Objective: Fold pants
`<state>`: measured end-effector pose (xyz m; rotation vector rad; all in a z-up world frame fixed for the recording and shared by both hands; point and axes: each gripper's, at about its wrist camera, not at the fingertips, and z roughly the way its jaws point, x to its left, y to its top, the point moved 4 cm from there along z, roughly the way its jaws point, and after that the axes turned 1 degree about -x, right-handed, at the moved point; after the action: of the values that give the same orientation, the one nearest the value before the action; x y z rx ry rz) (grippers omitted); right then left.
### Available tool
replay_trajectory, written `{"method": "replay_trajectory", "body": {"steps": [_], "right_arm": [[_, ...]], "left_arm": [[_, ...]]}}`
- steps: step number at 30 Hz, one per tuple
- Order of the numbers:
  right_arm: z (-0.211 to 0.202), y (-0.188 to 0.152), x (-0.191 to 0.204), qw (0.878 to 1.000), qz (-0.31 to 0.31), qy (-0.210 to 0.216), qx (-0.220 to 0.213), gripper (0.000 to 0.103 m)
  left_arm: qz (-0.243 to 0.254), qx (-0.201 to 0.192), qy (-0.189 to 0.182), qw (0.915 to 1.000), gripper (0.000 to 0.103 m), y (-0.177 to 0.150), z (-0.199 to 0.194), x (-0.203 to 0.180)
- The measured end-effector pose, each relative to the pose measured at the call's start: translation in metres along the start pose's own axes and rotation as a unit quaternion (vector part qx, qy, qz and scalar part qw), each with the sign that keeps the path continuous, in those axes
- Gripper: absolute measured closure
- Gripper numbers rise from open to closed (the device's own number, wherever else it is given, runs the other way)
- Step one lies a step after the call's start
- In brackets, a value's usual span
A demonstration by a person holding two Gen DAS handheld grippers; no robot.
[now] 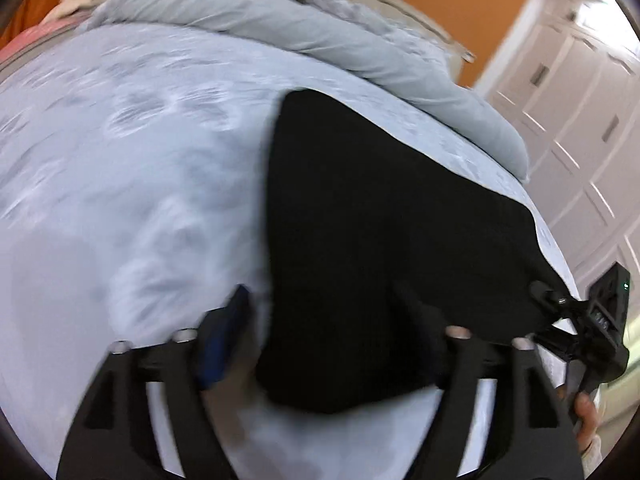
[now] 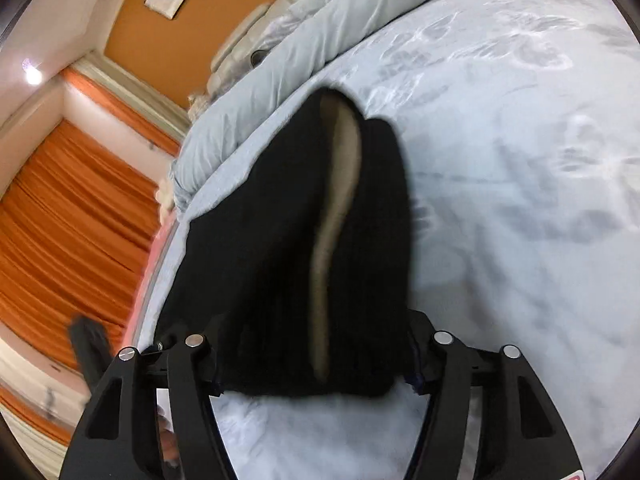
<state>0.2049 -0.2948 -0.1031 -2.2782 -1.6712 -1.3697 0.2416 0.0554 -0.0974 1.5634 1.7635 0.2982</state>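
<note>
I see the black pants (image 1: 380, 248) on the bed (image 1: 120, 184), between the rolled duvet (image 1: 320, 36) and me. Left gripper (image 1: 320, 344) and right gripper (image 2: 316, 360): fingers spread around the near hem; grip unclear. Open sheet beside pants. No legible writing.

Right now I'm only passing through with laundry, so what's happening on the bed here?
A person is folding black pants on the bed, with a handheld gripper in each hand. The left gripper and the right gripper each have the near edge of the cloth between their fingers, though blur hides how firmly. A tan strip shows along the pants. The grey duvet is bunched behind.
</note>
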Motion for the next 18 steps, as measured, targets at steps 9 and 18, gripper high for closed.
{"method": "replay_trajectory", "body": {"steps": [9,18], "right_arm": [[-0.136,-0.031,0.009,0.995,-0.038,-0.060,-0.074,0.019],[-0.155,-0.128,0.003,0.988,-0.073,-0.127,-0.045,0.018]], "left_arm": [[0.094,-0.055,0.165,0.9802,0.011,-0.015,-0.137,-0.009],[0.147,-0.030,0.225,0.9627,0.010,-0.069,-0.173,-0.043]]}}
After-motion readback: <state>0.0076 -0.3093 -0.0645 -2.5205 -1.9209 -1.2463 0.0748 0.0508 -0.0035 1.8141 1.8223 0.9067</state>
